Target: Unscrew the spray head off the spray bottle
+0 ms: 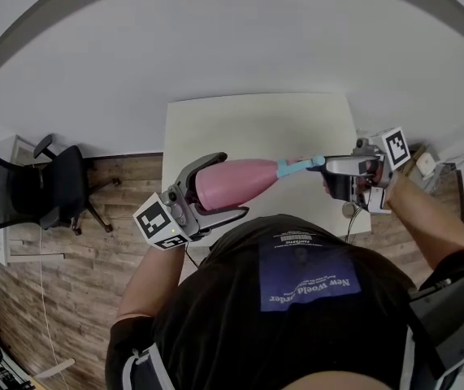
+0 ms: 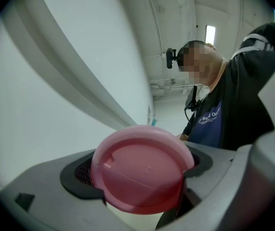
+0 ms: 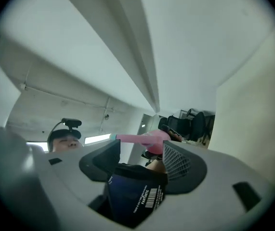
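Left tool (image 1: 230,185) clamps the pink spray bottle (image 1: 252,180) above the surface's (image 1: 256,128) near edge. Right tool (image 3: 139,159) stands wide around its dark spray head (image 3: 132,196).

White rectangular bench (image 1: 256,128) stands on a wood-plank floor (image 1: 126,177), its far edge against a white wall (image 1: 240,47). A small round object (image 1: 346,210), too small to identify, lies near the near right corner. A black office chair (image 1: 45,189) stands on the floor beyond the left edge.

Left hand-held gripper (image 2: 142,177) is clamped on the pink spray bottle (image 2: 139,167), base toward camera; person (image 2: 224,114) stands behind
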Demonstrator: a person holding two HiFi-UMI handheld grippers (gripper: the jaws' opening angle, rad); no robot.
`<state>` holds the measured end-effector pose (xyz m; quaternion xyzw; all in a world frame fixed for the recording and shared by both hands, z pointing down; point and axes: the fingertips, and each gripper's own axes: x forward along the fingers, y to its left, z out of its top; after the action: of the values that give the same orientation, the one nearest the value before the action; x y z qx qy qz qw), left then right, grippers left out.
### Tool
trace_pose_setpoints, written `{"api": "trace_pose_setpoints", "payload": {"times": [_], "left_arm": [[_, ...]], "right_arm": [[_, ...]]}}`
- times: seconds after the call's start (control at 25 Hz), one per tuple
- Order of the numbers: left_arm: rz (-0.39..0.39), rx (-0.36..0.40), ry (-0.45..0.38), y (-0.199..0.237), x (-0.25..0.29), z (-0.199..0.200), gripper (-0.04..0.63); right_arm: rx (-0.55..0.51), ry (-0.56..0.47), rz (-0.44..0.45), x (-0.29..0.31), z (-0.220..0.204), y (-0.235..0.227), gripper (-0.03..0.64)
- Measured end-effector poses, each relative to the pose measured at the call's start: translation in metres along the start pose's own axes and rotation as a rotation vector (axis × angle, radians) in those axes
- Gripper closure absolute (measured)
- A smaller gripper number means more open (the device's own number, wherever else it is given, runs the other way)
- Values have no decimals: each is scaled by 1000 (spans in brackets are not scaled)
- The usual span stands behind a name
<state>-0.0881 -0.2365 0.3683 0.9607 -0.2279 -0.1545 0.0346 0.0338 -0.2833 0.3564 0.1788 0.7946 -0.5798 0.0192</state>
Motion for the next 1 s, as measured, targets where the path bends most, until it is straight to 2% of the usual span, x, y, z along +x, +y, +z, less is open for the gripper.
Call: {"api": "trace_pose_setpoints", "payload": {"times": [0.16,0.48,0.76,1.0], "left_arm": [[-7,46,17,-2,2,1,127],[-25,115,30,-13,0,4,127],[-16,149,59,-17,-1,0,127],[2,267,150,-23,-1,-7,127]], "right_arm": [[99,-16,60,12,0,5,368],[137,-37,121,17,3,13,368],[164,-5,63,19,-1,5,368],[209,27,-56,19,-9,-12,370]]}}
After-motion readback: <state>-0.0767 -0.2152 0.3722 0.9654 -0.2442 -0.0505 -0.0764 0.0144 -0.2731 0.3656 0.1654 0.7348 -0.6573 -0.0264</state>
